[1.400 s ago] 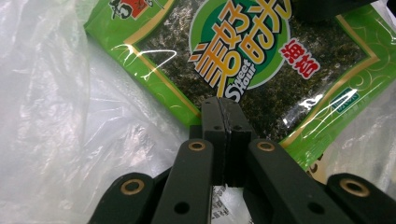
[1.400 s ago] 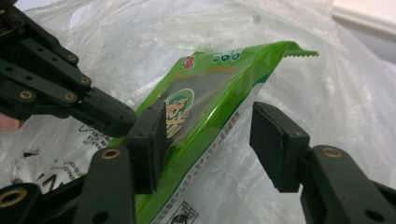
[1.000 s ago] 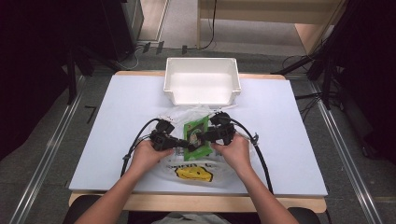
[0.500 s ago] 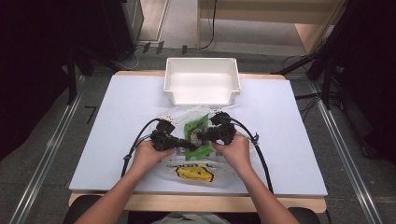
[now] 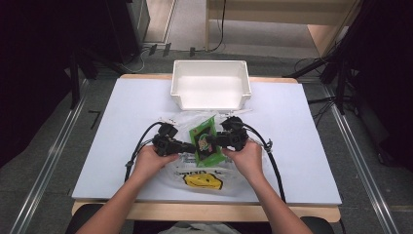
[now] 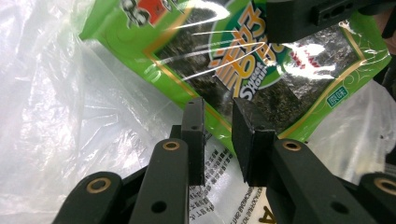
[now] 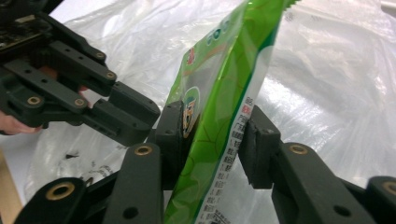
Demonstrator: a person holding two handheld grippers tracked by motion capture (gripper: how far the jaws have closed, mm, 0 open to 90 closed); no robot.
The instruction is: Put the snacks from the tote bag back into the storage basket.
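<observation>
A green seaweed snack packet (image 5: 205, 129) is held just above a clear plastic bag (image 5: 202, 181) with a yellow smiley print. My right gripper (image 5: 209, 142) comes from the right and its jaws have just been closing. In the right gripper view both pads of my right gripper (image 7: 212, 116) press the packet (image 7: 224, 70) edge-on. My left gripper (image 5: 192, 146) faces it from the left and its jaws have just been opening. In the left gripper view my left gripper (image 6: 218, 109) stands slightly open with the packet's (image 6: 233, 60) lower edge just past the tips.
A white bin (image 5: 212, 104) stands at the back middle of the white table (image 5: 122, 112). The crinkled bag (image 6: 56, 116) spreads under both grippers. Cables trail from each gripper toward the front edge. Dark floor and rails surround the table.
Both hands have stayed over the bag. The packet has shifted slightly between the two gripper tips. From above, the jaw movement is too small to make out.
</observation>
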